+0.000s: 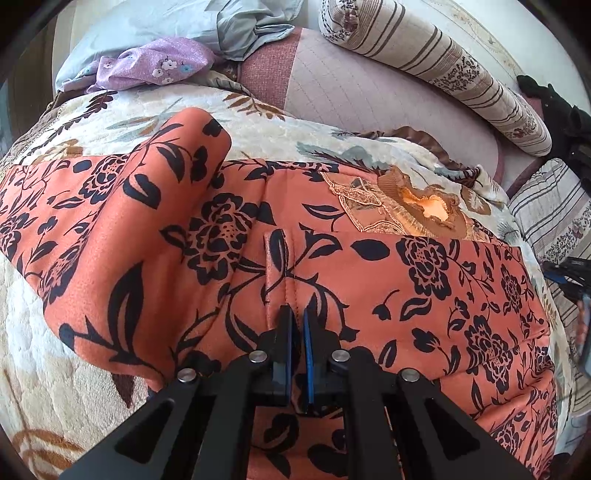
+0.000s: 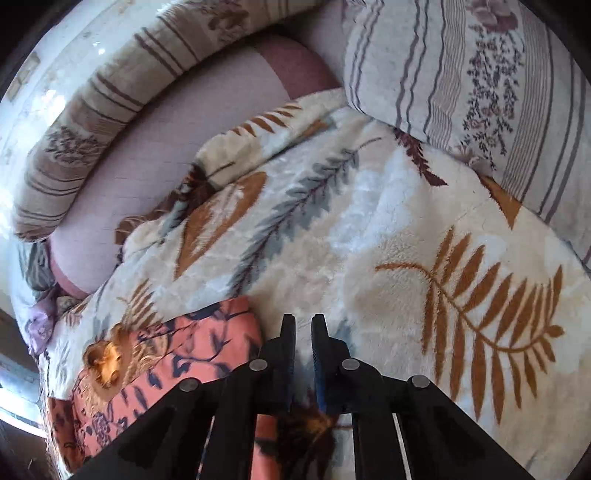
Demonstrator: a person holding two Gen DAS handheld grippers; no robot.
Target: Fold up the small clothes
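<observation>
An orange garment with black flowers (image 1: 369, 266) lies spread on a cream leaf-print blanket (image 1: 258, 107). Its left part is folded over, and a brown lace collar (image 1: 406, 206) shows at the far right. My left gripper (image 1: 297, 314) hovers over the garment's middle seam, its jaws nearly together with nothing between them. In the right wrist view the garment (image 2: 177, 347) lies at the lower left, collar (image 2: 107, 358) showing. My right gripper (image 2: 303, 321) is over the blanket (image 2: 369, 240) just right of the garment, jaws nearly together and empty.
A long striped bolster (image 1: 443, 70) lies at the back on a pink mattress (image 1: 369, 103). A purple floral cloth (image 1: 159, 62) and a pale blue cloth (image 1: 229, 26) sit at the back left. A striped pillow (image 2: 480, 92) lies right of the blanket.
</observation>
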